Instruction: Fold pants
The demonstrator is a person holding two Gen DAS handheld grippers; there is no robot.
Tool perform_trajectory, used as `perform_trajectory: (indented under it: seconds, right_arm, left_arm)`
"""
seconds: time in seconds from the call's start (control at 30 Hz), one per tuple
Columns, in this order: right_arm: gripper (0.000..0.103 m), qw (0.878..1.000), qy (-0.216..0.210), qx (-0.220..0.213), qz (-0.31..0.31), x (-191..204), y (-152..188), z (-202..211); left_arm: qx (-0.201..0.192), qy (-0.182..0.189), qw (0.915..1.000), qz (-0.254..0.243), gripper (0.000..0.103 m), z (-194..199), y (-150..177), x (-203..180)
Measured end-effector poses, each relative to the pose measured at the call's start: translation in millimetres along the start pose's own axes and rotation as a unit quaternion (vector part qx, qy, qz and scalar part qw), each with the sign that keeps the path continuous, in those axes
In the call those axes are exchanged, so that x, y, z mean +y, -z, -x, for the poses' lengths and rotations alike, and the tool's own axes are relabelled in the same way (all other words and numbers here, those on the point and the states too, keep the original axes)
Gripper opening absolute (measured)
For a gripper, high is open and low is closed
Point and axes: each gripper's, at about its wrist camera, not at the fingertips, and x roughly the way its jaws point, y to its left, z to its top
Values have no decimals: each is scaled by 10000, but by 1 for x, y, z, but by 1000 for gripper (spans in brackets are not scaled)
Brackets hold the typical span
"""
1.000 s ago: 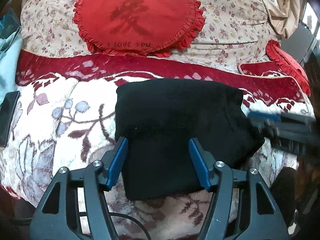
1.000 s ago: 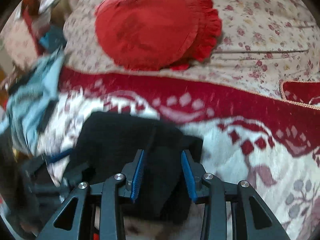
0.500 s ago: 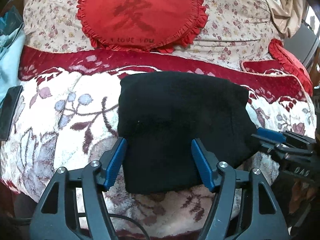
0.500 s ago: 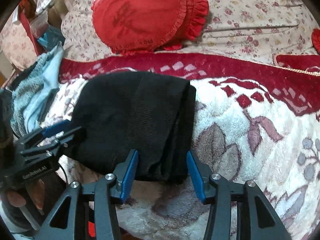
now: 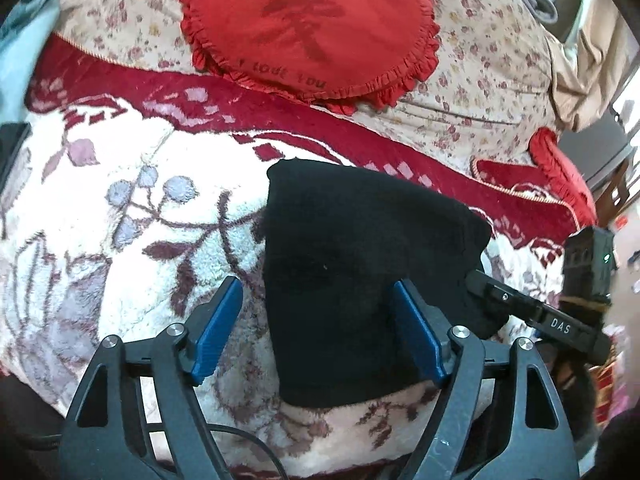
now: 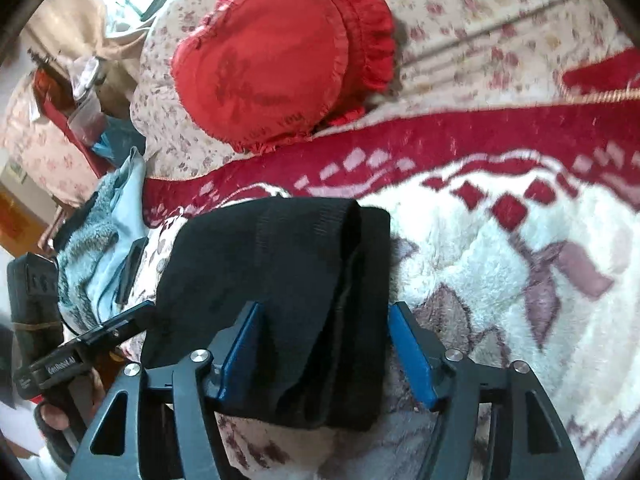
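Observation:
The black pants (image 5: pixel 360 264) lie folded into a thick rectangle on the white and red floral blanket (image 5: pixel 120 220). My left gripper (image 5: pixel 320 328) is open, its blue fingers straddling the left near part of the pants. In the right wrist view the pants (image 6: pixel 280 272) show their stacked layers. My right gripper (image 6: pixel 326 344) is open, its fingers either side of the right folded edge. The right gripper also shows in the left wrist view (image 5: pixel 536 316), and the left gripper in the right wrist view (image 6: pixel 92 344).
A red heart cushion (image 5: pixel 312 24) rests on the floral bedding (image 5: pixel 480 80) behind. A second red cushion (image 5: pixel 560 176) lies at the right. A light blue fleece garment (image 6: pixel 104 248) and a dark phone (image 6: pixel 130 268) lie left of the pants.
Both grippers have moved forward around the pants' near edge. The right gripper opened wider and now straddles the folded edge. The pants stayed in place.

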Motion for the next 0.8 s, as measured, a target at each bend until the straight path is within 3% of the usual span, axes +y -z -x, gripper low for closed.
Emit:
perform_trajectory:
  seconds: [0.17,0.27,0.37,0.43,0.63,0.8]
  right_arm:
    - [71,9990,-426,-21,-122,-7,-6,-15]
    - [74,9990,-435,-27,-65,-2,-9,-20]
    - [60,9992,-384,-110,-40,1,-10,-16]
    - [54,9990,-395,-192,-46,5,-14,-10]
    - [51,9967,-557,-576,131,25,-44,1]
    - [51,9970,-434,-642,81,24,-75,-22]
  left_arm:
    - [267,257,9993,8,78,-23,1,-3]
    - [309,254,9991,-120,80,-34,3,-12]
    - [255,278,9992,-149,75,-32,0,-16]
    - [160,330,9989,-299,64,-23,-6,-20]
    - [-292,212,9972,-654,63,-5,-48,-33]
    - [-147,-11,9981,-599,63,-40,-78,-21]
